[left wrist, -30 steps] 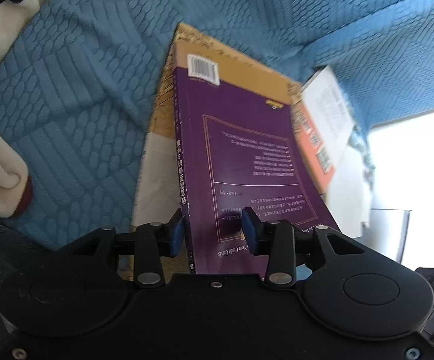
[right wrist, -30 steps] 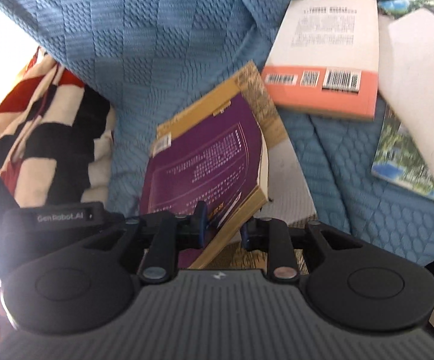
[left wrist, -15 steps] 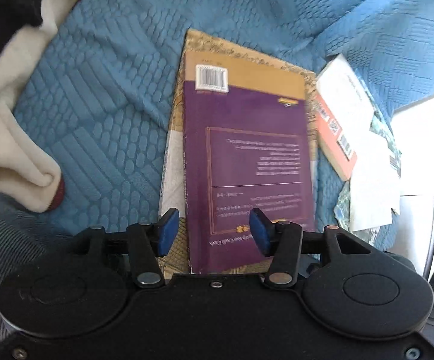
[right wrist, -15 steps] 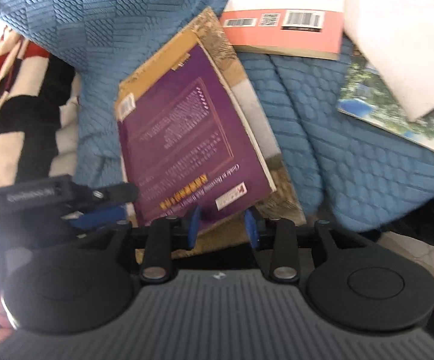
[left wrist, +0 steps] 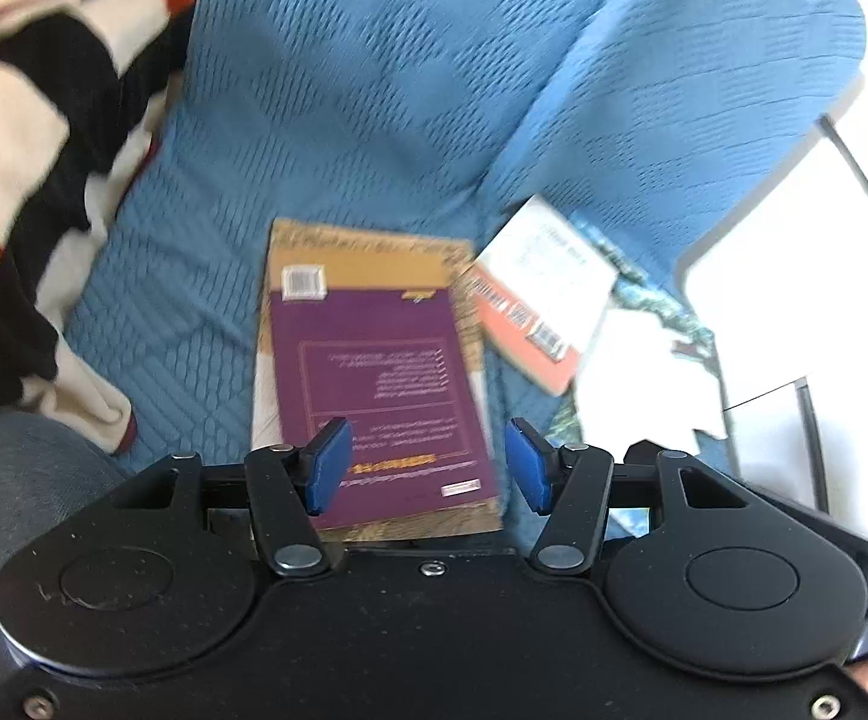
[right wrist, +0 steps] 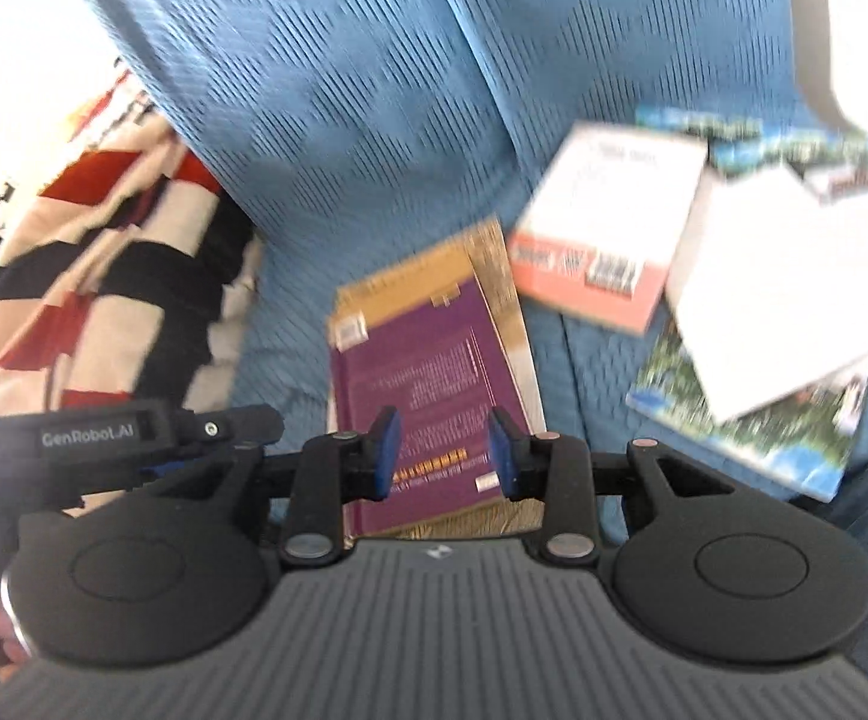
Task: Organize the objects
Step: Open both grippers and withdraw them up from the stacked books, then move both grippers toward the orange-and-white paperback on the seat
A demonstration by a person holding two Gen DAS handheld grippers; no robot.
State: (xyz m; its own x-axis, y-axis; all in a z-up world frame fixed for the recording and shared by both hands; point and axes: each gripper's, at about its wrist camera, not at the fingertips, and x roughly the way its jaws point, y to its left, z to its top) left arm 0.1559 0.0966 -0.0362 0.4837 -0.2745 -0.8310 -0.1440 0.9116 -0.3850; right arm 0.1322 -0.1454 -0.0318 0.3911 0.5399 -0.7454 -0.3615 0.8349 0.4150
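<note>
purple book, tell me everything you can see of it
The purple book is a softcover lying flat, back cover up, on a larger tan-edged book, on the blue quilted cover. It has a mustard top band with a white barcode sticker, a thin framed text block and small print. Nothing grips it.

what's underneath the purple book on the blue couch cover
The purple book lies on a larger tan-and-white book, whose edges stick out around it. That book's cover is mostly hidden.
</note>
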